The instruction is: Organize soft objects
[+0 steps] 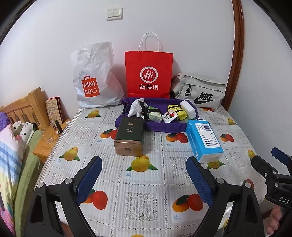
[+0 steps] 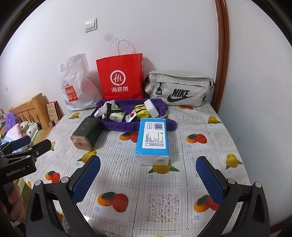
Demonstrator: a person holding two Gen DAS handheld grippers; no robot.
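A white wall [image 1: 164, 21] closes the back of the room, carrying a double light switch [image 1: 114, 14] and, at the right, a curved dark-wood frame [image 1: 238, 45]. In front of it stands the table [image 2: 164, 204], covered by a plastic cloth printed with mangoes and lace squares. To the left lie striped and flowered bedding [image 1: 11, 156], a wooden headboard [image 1: 21, 107] and a small wooden nightstand [image 1: 45, 144] with a book leaning behind it. Against the wall on the table stand a white Miniso plastic bag [image 1: 94, 76], a red Haidilao paper bag [image 1: 148, 73] and a grey Nike pouch [image 2: 179, 89], side by side. Just in front of them lies a purple cloth bag [image 2: 118, 125], opened out, holding a white soft toy [image 2: 105, 109], a green tissue packet [image 2: 117, 115], a yellow pouch [image 2: 141, 111], a white sponge-like block [image 2: 151, 107] and a small strawberry-print sachet [image 2: 131, 116]. A blue tissue pack [image 2: 152, 140] lies nearer, its far end touching the purple bag, and a dark green tin [image 1: 128, 136] with a gold end lies beside it. The left gripper [image 1: 144, 180] and the right gripper [image 2: 147, 180] hover over the near table, each with jaws spread wide and nothing between them.
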